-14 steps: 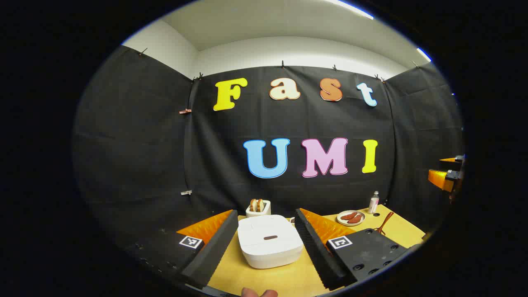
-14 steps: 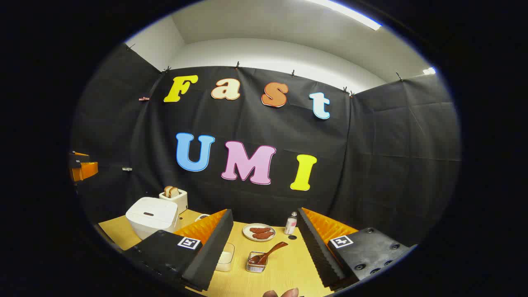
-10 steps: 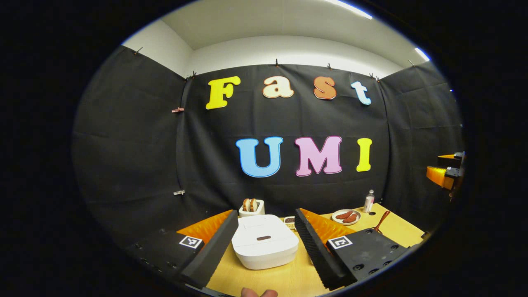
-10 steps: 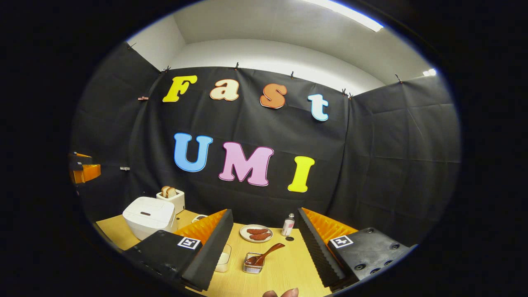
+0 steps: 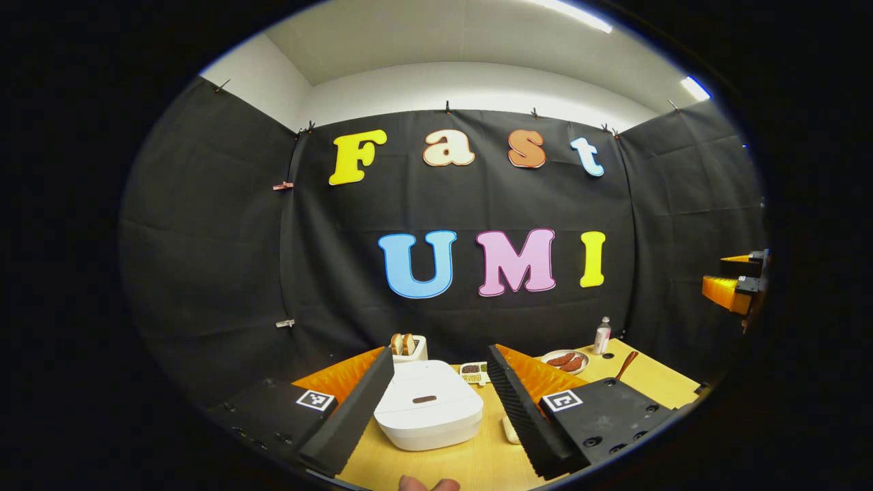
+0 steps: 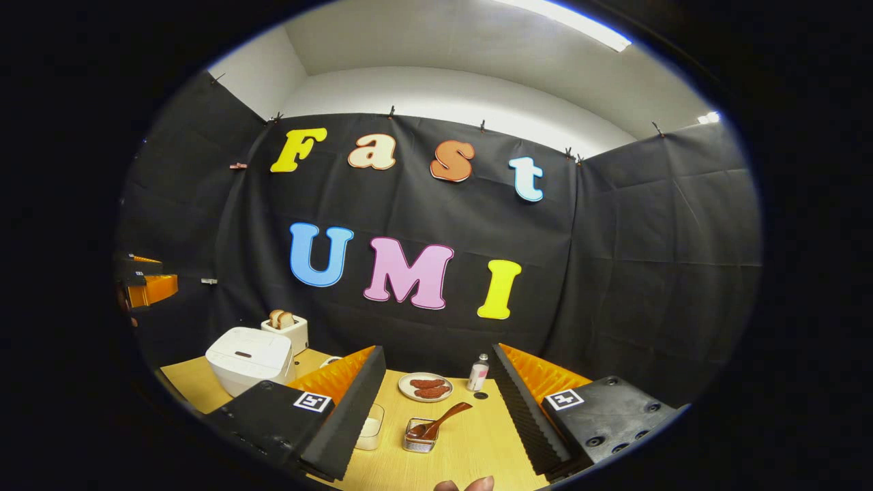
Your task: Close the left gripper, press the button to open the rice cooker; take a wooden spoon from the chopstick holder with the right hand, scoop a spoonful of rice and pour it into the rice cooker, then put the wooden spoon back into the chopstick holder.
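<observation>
A white rice cooker (image 5: 427, 404) with its lid down and a dark oval button (image 5: 424, 399) sits on the wooden table, framed between the fingers of my open left gripper (image 5: 440, 375), which hangs above and short of it. In the right gripper view the cooker (image 6: 249, 358) stands at the left. A wooden spoon (image 6: 442, 420) leans in a small wire chopstick holder (image 6: 417, 436), ahead of my open right gripper (image 6: 436, 378). A clear cup of rice (image 6: 370, 426) peeks out beside the right gripper's left finger. The spoon's handle (image 5: 626, 365) shows at the right in the left gripper view.
A toaster with bread (image 6: 286, 326) stands behind the cooker. A plate of sausages (image 6: 425, 387) and a small bottle (image 6: 479, 372) sit near the back wall. A small dish (image 5: 472, 370) lies behind the cooker. A fingertip (image 5: 428, 483) shows at the bottom edge.
The left gripper has drifted rightward, so the cooker slid left and slightly farther in its view. The right gripper view barely shifted. Both grippers stayed open.
</observation>
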`<state>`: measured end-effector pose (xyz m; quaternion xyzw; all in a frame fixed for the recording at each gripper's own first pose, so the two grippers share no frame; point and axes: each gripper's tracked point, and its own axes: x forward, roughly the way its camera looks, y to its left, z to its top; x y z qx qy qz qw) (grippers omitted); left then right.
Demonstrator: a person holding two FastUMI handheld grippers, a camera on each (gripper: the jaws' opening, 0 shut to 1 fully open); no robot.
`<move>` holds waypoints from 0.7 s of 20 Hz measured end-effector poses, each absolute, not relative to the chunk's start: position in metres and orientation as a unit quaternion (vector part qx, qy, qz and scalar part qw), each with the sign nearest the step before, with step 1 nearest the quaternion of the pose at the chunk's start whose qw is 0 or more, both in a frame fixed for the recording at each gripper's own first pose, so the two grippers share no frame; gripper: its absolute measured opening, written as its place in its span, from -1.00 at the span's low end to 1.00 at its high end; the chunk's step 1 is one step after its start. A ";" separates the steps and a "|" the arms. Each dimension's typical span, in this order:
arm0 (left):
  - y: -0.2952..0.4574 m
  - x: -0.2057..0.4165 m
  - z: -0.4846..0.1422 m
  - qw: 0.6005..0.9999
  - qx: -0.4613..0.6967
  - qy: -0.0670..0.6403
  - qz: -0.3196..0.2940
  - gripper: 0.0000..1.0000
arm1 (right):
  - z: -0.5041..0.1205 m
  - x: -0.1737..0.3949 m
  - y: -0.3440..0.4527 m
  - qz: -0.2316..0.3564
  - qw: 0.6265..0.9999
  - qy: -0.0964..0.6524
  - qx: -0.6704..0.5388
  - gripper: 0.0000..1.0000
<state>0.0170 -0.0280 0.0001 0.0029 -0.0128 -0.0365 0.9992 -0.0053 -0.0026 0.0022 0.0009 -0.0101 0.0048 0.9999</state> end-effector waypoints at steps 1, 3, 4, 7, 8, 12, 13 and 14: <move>-0.029 0.017 0.001 0.999 0.002 -0.015 -0.040 0.91 | 0.003 -0.006 -0.001 0.007 1.000 -0.011 0.001 0.95; -0.031 0.017 0.003 0.999 0.001 -0.018 -0.047 0.90 | 0.005 -0.006 0.000 0.007 1.000 -0.014 -0.003 0.95; -0.032 0.018 0.004 0.999 0.002 -0.017 -0.050 0.89 | 0.005 -0.005 0.000 0.006 1.000 -0.015 -0.006 0.95; -0.041 0.022 0.004 0.997 0.013 -0.013 -0.079 0.37 | 0.003 -0.004 -0.001 0.003 1.000 -0.015 -0.012 0.95; -0.044 0.023 0.002 0.996 0.012 -0.009 -0.088 0.10 | 0.003 -0.005 -0.001 0.004 1.000 -0.014 -0.014 0.95; -0.043 0.040 -0.008 0.994 0.006 0.011 -0.107 -0.85 | 0.003 -0.006 -0.003 0.000 1.000 -0.015 -0.016 0.95; -0.045 0.047 -0.013 0.993 0.001 0.023 -0.116 -0.86 | 0.003 -0.005 -0.004 -0.002 1.000 -0.015 -0.018 0.95; -0.044 0.055 -0.021 0.992 -0.004 0.042 -0.123 -0.87 | 0.003 -0.005 -0.005 -0.005 1.000 -0.015 -0.020 0.95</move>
